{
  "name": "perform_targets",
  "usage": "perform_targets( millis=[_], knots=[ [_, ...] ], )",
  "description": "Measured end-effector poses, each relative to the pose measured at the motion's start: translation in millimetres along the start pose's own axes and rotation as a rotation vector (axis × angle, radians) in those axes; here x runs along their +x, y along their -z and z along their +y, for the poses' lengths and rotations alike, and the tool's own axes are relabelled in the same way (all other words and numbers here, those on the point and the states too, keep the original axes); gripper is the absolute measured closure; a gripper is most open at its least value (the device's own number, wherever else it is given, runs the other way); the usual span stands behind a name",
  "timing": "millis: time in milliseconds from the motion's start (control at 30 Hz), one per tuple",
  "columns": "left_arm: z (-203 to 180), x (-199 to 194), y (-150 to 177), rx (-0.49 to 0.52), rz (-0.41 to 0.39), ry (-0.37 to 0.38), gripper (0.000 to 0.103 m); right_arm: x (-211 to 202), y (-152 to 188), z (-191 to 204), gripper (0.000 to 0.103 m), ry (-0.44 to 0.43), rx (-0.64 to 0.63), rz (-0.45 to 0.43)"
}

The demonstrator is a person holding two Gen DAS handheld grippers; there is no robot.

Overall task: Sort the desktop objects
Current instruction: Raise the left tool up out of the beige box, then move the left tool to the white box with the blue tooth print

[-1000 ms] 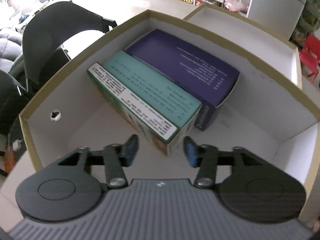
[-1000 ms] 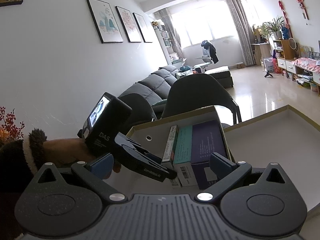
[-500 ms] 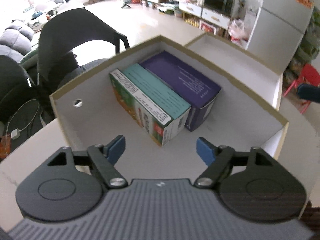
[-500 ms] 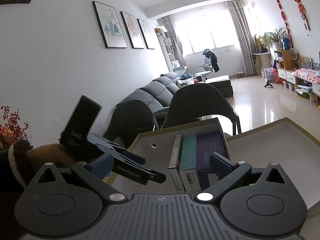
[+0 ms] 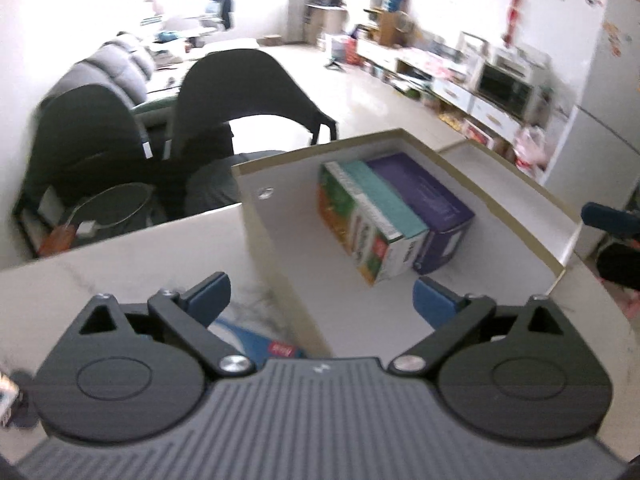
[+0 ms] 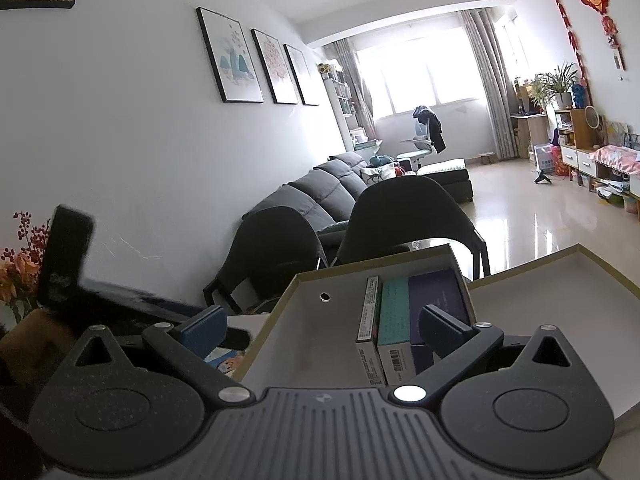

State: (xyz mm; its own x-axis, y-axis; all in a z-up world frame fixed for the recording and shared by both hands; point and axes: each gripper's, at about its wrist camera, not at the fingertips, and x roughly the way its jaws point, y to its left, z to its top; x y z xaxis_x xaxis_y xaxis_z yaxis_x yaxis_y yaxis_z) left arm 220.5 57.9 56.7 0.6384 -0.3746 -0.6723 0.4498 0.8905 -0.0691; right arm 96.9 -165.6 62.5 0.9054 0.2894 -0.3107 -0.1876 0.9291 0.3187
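An open cardboard box [image 5: 312, 149] stands on the white marble table [image 5: 120, 280]. Inside it a green-and-orange carton [image 5: 352, 224], a teal carton [image 5: 384, 196] and a purple carton [image 5: 428, 196] stand side by side. My left gripper [image 5: 322, 296] hangs above the box's near left corner, clear of the cartons. Its jaws are opening wide and nothing is between them. A blue packet [image 5: 256, 340] lies on the table under it. My right gripper [image 6: 324, 328] is open and empty in front of the same box [image 6: 360, 264].
A second open white tray with a cardboard rim [image 6: 560, 300] adjoins the box on the right. Two dark chairs [image 5: 248, 92] stand beyond the table's far edge. The left gripper's dark body [image 6: 66, 256] is at the left of the right wrist view, with a flower arrangement [image 6: 20, 264] behind.
The left gripper has drawn back out of the box, up and to the left, and its jaws have spread wide. The cartons stayed in the box. The right gripper has hardly moved.
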Motion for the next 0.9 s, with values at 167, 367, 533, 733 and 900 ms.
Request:
perform_targets(
  millis=[167, 367, 533, 733, 900],
  knots=[
    [17.7, -12.7, 13.4, -0.120, -0.010, -0.065, 0.001, -1.7, 2.1, 3.4, 0.001, -0.010, -0.004, 0.004],
    [26.8, -29.8, 34.5, -0.223, -0.049, -0.162, 0.000, 1.9, 3.4, 6.2, 0.001, -0.016, -0.004, 0.011],
    [20.9, -48.7, 58.6, -0.291, -0.106, -0.351, 0.000, 5.6, 5.0, 8.2, 0.001, -0.014, -0.008, 0.014],
    [10.3, -59.3, 75.6, -0.377, -0.151, -0.497, 0.000, -7.1, 4.6, 7.5, 0.001, 0.003, -0.019, -0.006],
    [18.1, -52.0, 84.0, -0.528, -0.114, -0.503, 0.000, -18.1, 3.8, 9.9, 0.001, -0.004, -0.025, -0.030]
  ],
)
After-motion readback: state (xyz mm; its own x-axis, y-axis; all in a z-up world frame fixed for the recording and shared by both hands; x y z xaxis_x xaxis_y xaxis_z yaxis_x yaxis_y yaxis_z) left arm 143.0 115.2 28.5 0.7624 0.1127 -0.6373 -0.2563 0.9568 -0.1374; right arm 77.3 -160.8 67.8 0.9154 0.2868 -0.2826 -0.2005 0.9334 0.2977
